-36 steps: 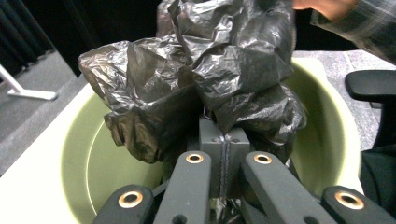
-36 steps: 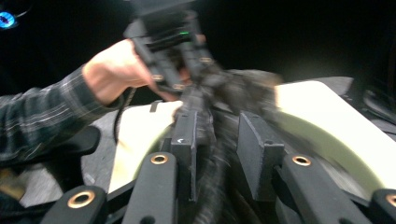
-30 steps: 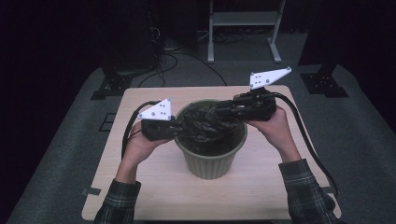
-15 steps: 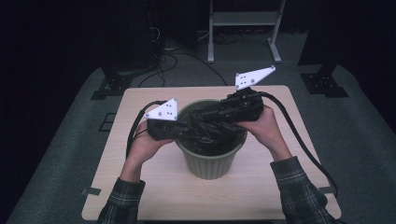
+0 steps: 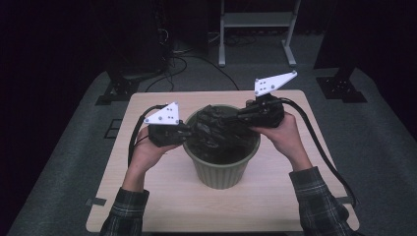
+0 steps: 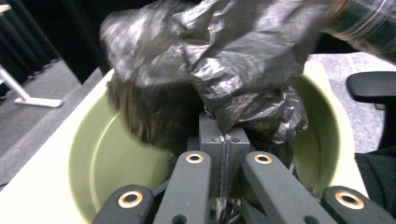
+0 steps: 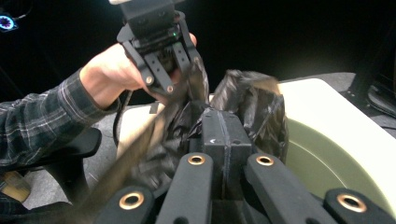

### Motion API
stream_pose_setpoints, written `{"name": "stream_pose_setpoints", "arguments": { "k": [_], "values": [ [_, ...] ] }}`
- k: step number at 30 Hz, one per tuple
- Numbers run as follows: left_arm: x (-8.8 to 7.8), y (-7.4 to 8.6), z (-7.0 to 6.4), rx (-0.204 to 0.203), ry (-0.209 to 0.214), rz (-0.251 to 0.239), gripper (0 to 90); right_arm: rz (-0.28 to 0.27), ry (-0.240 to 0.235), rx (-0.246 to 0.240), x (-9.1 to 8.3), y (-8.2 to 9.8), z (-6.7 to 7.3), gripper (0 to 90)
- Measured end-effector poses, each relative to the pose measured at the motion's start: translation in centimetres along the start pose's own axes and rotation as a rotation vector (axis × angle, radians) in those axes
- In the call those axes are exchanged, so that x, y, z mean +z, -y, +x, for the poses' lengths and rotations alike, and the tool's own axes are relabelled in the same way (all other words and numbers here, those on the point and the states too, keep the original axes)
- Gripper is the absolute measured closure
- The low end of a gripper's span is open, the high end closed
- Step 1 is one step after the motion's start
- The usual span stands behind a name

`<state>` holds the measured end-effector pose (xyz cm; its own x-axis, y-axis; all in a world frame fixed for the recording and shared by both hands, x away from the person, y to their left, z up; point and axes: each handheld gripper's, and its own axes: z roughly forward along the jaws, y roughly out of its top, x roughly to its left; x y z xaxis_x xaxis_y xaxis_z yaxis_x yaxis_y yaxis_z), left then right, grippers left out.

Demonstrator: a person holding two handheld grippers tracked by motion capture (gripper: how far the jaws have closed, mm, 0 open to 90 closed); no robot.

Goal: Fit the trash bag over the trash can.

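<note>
Both grippers pinch the black bag [image 5: 216, 132] over the green bin [image 5: 223, 169]: my left gripper [image 6: 223, 140] stays clamped on one fold, and my right gripper [image 7: 223, 130] has just been closing onto another, so I can spread the film across the rim as a liner.
</note>
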<state>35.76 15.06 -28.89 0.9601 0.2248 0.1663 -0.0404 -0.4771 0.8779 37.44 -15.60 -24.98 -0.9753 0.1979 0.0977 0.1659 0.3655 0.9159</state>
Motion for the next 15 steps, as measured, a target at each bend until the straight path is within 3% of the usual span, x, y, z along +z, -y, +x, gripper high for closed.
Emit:
{"name": "stream_pose_setpoints", "arguments": {
  "k": [15],
  "values": [
    [-4.8,3.1,1.7,-0.084,-0.129,-0.018,89.7,-0.021,0.132,0.085,-6.6,4.6,-1.5,90.0]
  ]
}}
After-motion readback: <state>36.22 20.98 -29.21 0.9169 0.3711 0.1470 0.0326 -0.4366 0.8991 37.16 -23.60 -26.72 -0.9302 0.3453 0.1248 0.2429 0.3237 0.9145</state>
